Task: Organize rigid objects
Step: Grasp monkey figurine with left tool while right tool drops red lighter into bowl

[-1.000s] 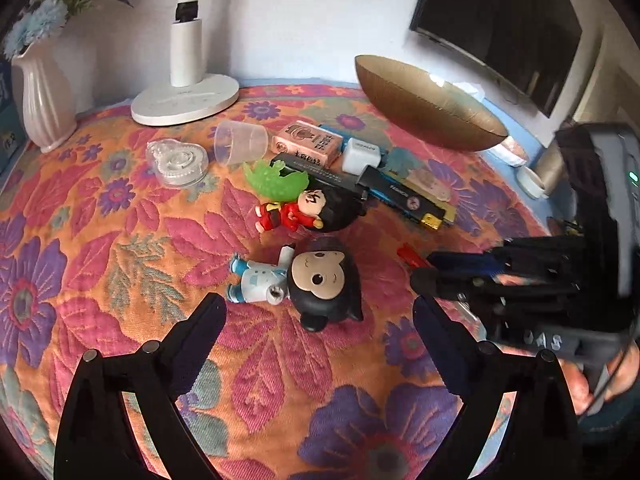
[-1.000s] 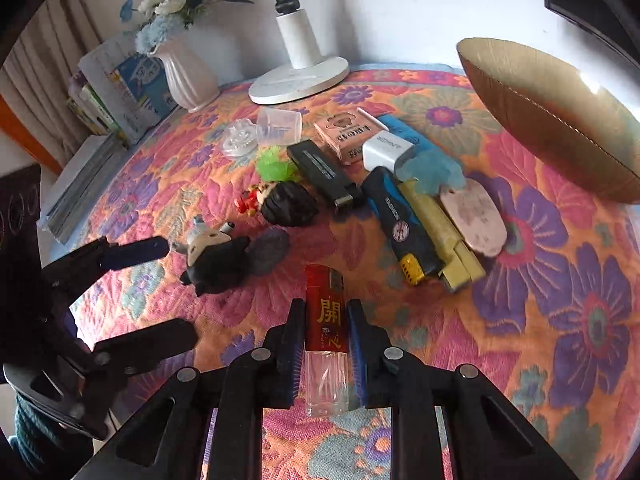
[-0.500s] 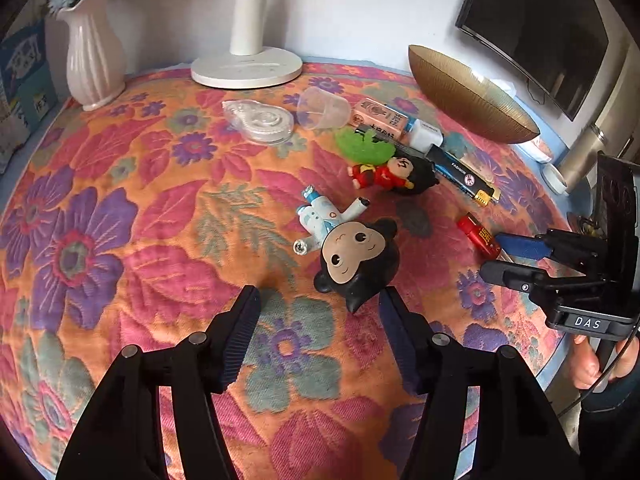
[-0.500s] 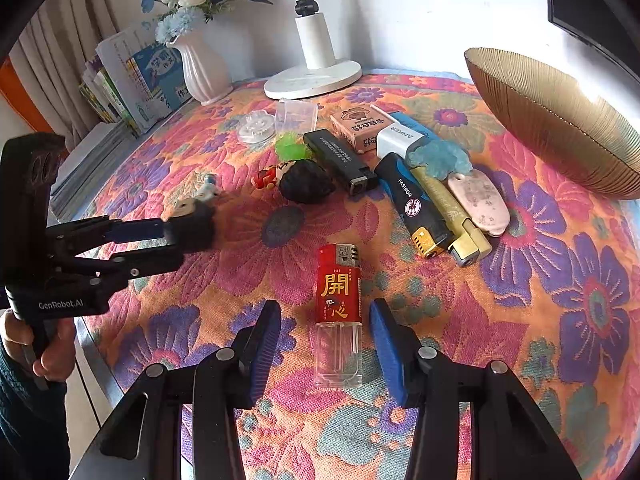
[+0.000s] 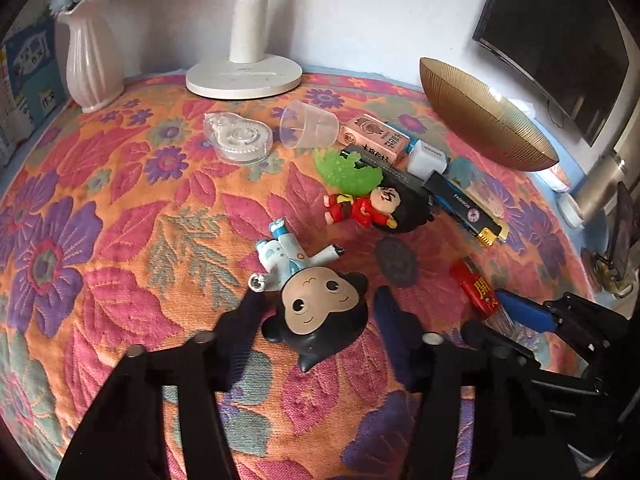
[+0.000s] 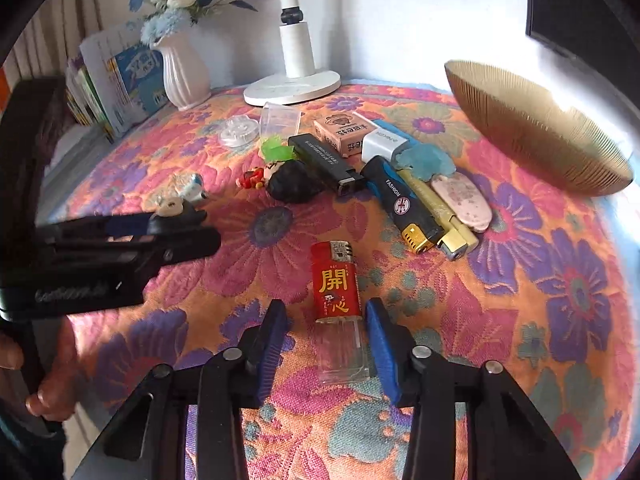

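A big-headed black-haired figurine [image 5: 316, 316] lies on the floral tablecloth [image 5: 100, 208]. My left gripper [image 5: 316, 308] is open with a finger on each side of its head, not closed on it. A red lighter [image 6: 336, 284] with gold characters lies flat on the cloth. My right gripper [image 6: 326, 320] is open around its clear lower end. The lighter also shows in the left wrist view [image 5: 476, 288], with the right gripper [image 5: 496, 312] beside it. In the right wrist view the left gripper [image 6: 180, 224] partly hides the figurine.
Behind lie a red-suited figurine [image 5: 368, 208], a green toy [image 5: 348, 172], a clear cup [image 5: 308, 124], a clear round case [image 5: 240, 138], a small carton [image 6: 344, 132], a white charger [image 6: 382, 144] and several lighters [image 6: 400, 200]. A gold bowl [image 6: 532, 128], lamp base [image 6: 292, 88] and vase [image 6: 184, 72] stand at the back.
My left gripper moved forward to straddle the big-headed figurine. My right gripper opened, let go of the red lighter and drew back slightly; the lighter stays on the cloth.
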